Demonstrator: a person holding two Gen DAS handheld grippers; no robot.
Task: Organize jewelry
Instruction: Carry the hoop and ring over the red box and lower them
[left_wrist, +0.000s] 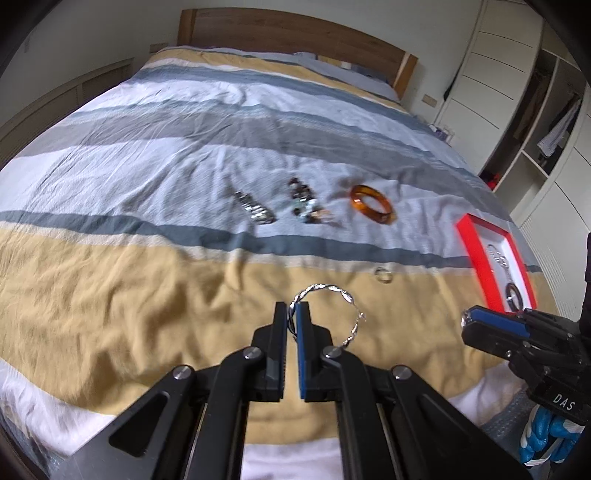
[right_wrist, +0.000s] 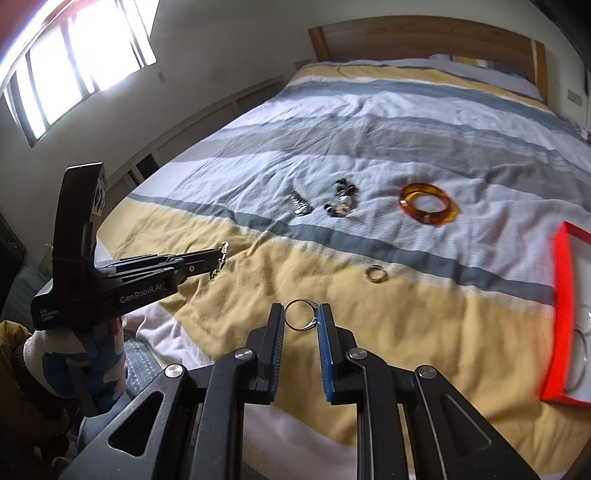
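Note:
My left gripper (left_wrist: 293, 308) is shut on a twisted silver bangle (left_wrist: 325, 287), pinched at its left side and held above the yellow stripe of the bedspread. From the right wrist view the left gripper (right_wrist: 221, 254) shows side-on with the bangle (right_wrist: 222, 260) at its tip. My right gripper (right_wrist: 302, 310) is shut on a thin silver ring (right_wrist: 300, 301), gripped across its width between the pads. In the left wrist view the right gripper (left_wrist: 466, 320) enters low at the right. A red-rimmed tray (left_wrist: 476, 240) (right_wrist: 561, 295) with several pieces in it lies to the right.
On the bedspread lie an amber bangle (left_wrist: 378, 217) (right_wrist: 428, 218), a beaded bracelet (left_wrist: 304, 201) (right_wrist: 341, 201), a silver link bracelet (left_wrist: 255, 208) (right_wrist: 300, 205) and a small ring (left_wrist: 376, 275) (right_wrist: 368, 274). The wooden headboard (left_wrist: 295, 26) is far back; wardrobes (left_wrist: 517, 92) stand right.

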